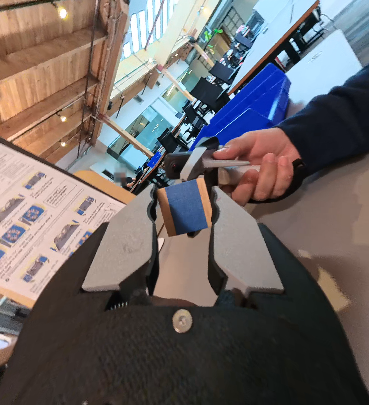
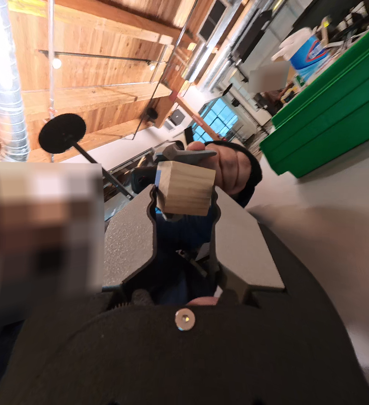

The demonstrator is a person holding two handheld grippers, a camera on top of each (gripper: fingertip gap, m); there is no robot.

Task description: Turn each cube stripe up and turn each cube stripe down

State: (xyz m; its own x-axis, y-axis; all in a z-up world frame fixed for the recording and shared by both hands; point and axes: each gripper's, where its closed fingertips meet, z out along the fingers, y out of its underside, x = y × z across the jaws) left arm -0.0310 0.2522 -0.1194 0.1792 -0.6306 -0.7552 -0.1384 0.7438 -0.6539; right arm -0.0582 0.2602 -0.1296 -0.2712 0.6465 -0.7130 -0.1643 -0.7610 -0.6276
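Note:
A wooden cube (image 1: 185, 210) with a wide blue stripe is held in the air between both grippers. In the left wrist view the striped face points at the camera. My left gripper (image 1: 183, 192) is closed on the cube's two sides. The right gripper's fingers (image 1: 192, 163) clamp the cube from above and below, held by a hand (image 1: 267, 166). In the right wrist view the cube (image 2: 188, 190) shows plain wood, with a sliver of blue at its left edge. My right gripper (image 2: 183, 191) is closed on its sides. The left gripper's fingers (image 2: 192, 155) press it from above and below.
A grey table (image 1: 310, 241) lies to the right. A blue bin (image 1: 256, 109) stands behind the hand. A printed sheet with pictures (image 1: 36, 219) stands at the left. A green bin (image 2: 332, 131) sits on the table at the right. A black disc on a rod (image 2: 63, 133) is at the left.

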